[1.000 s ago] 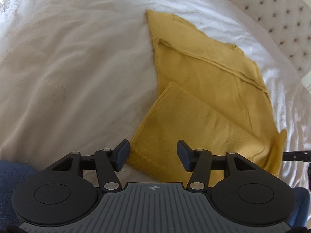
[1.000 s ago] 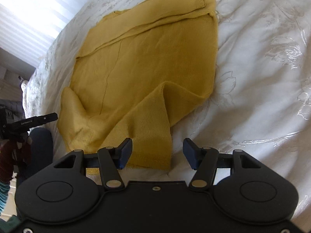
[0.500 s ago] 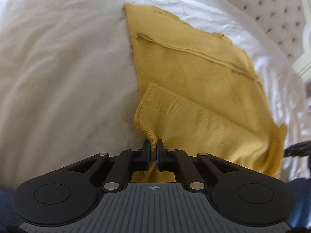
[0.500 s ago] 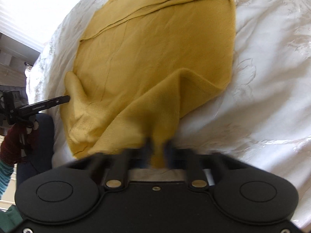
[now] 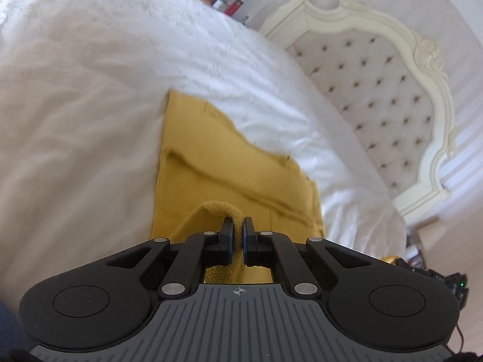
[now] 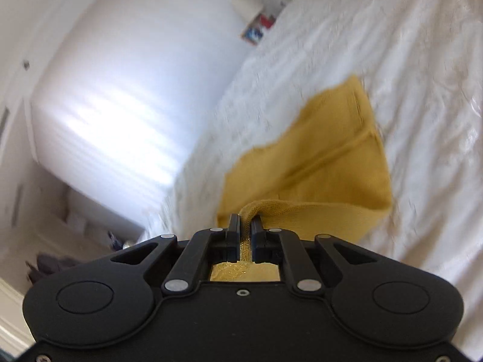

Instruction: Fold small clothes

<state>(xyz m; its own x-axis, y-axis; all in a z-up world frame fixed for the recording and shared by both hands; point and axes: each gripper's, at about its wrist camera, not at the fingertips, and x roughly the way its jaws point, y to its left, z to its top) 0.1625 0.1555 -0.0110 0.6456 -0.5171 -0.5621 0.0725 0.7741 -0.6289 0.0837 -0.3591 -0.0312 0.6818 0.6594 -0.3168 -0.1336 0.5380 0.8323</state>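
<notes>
Mustard knit garment (image 5: 217, 157) on white bedspread (image 5: 78, 96), near hem raised. Left gripper (image 5: 238, 226) pinched tight on one hem corner; right gripper (image 6: 245, 223) likewise clamps other corner. Judged: sleeves already tucked, lengthwise fold begun, unfinished. Long axis runs away from grippers; far end toward tufted headboard (image 5: 377, 96).

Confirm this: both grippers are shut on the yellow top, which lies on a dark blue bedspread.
Not quite. The bedspread is white, not dark blue, as both wrist views show. The rest holds: the left gripper and right gripper are each shut on the yellow top.
</notes>
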